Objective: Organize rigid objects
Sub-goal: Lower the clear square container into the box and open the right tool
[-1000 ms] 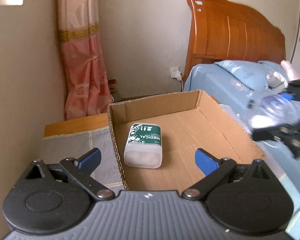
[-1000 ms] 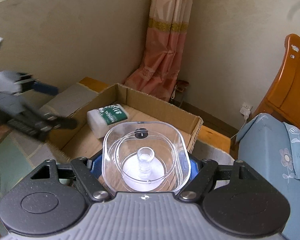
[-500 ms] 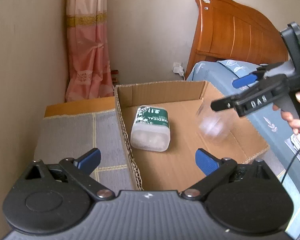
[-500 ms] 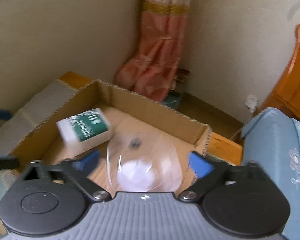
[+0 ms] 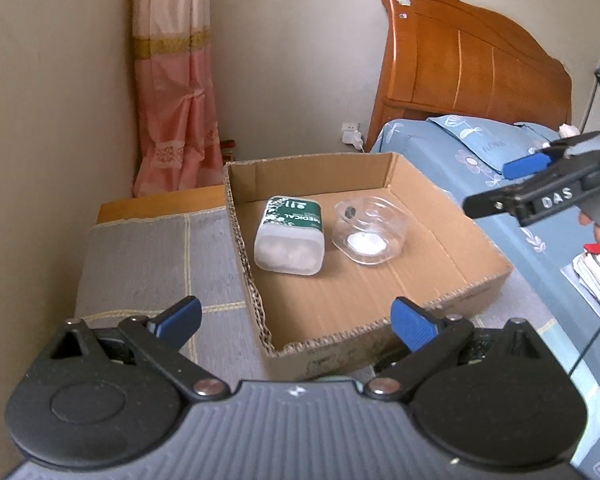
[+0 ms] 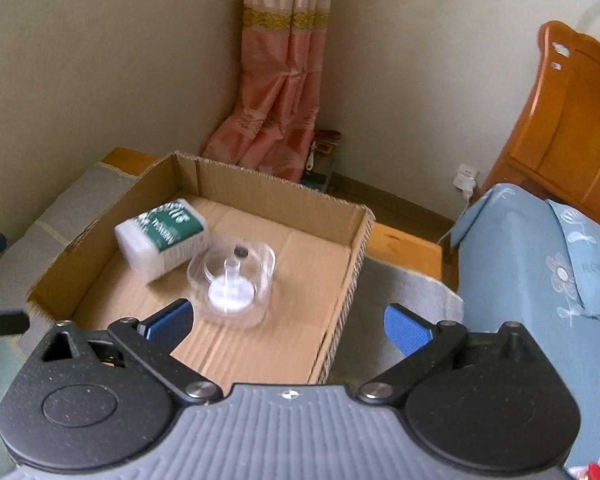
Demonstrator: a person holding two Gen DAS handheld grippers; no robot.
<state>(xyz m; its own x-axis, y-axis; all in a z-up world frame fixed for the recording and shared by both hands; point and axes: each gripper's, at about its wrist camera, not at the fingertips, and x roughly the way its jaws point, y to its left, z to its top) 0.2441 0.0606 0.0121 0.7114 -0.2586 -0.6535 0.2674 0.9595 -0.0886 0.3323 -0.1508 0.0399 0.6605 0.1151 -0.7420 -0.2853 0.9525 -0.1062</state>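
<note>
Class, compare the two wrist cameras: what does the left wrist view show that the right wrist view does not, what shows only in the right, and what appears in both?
Only the left wrist view shows the right gripper from outside, jaws open, and papers on the bed. Only the right wrist view shows a clear container's central post. Both show the cardboard box, the green-labelled bottle, the pink curtain and the headboard.

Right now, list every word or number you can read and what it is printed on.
"MEDICAL" on the green label of the white container in the cardboard box.
"DAS" on the right gripper.
Smaller print on the green label: too small to read.
</note>
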